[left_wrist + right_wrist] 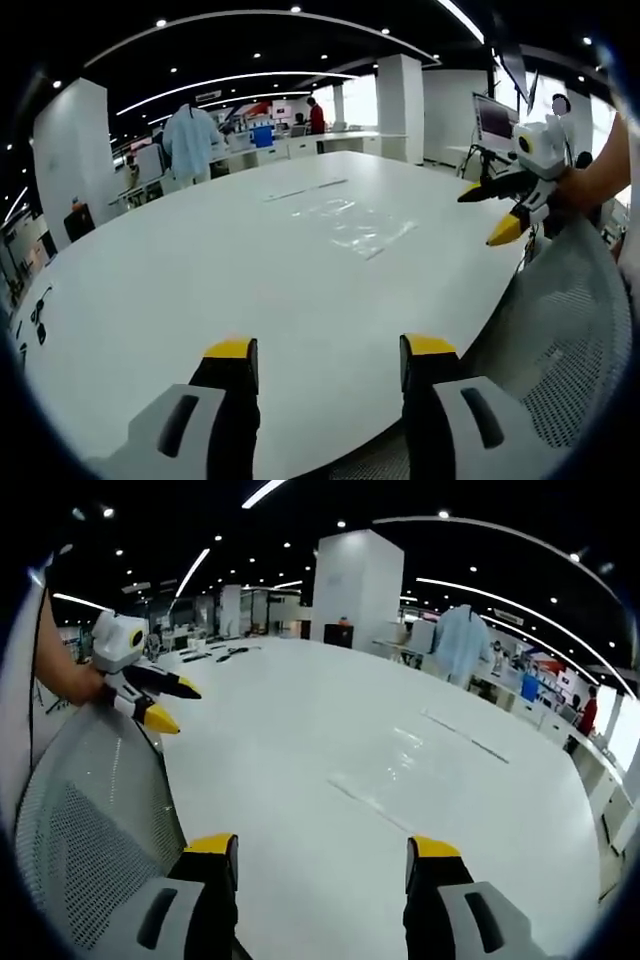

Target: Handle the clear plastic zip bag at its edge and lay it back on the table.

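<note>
Here, a person in a light blue coat stands far off on the left in the left gripper view. Next comes the big white table. The clear plastic zip bag lies flat on it, and I cannot see anything inside. The left gripper has its jaws wide apart, holding nothing. The right gripper is open too, near the table's edge, above a grey mesh chair.
</note>
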Motion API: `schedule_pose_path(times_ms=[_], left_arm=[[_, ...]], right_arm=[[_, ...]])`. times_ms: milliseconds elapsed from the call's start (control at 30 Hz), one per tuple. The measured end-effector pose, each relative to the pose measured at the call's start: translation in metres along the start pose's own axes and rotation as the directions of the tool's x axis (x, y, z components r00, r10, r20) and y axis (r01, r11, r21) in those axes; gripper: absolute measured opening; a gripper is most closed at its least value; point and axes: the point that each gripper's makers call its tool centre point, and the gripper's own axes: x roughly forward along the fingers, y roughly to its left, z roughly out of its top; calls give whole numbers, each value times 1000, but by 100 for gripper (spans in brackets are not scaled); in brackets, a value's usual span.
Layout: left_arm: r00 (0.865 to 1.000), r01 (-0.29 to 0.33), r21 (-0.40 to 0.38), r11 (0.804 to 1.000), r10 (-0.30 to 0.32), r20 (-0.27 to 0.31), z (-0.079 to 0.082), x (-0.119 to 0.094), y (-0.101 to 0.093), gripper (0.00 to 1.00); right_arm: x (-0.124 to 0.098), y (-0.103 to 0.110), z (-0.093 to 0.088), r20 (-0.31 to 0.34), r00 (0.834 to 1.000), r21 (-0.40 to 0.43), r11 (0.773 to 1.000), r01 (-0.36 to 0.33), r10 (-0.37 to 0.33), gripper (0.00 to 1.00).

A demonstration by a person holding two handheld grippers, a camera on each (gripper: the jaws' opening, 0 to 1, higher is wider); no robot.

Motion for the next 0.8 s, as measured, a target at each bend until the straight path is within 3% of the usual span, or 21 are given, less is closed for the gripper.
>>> schedule_pose_path(times_ms=[467,800], left_arm=[[1000,1,-9,1000,-1,6,1,-2,1,55],[1000,4,-40,999,-3,13,2,-3,4,56]], right_arm=[[23,-40,-9,-83,996,-155,988,13,-26,56],[39,-75,-17,-133,990,-212,977,19,-48,52]])
